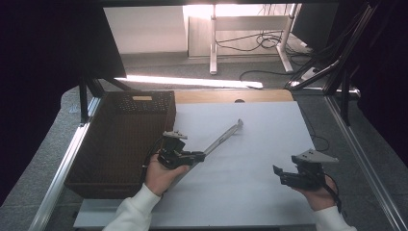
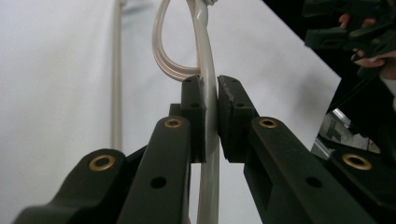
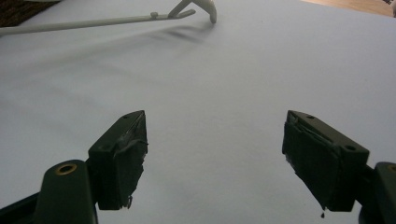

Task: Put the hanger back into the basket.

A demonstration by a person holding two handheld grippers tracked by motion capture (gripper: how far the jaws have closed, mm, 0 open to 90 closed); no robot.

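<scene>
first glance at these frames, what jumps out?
The left tool, near the table's middle, is shut on a long pale hanger-like rod that slants up and away over the white table sheet; in the left gripper view the jaws pinch its thin bar just below a loop. A dark woven basket sits along the left edge. The right tool hovers open at lower right, holding nothing.

No text can be read; the pale tag (image 1: 142,98) on the dark basket (image 1: 120,144), upper left, seems blank.
</scene>
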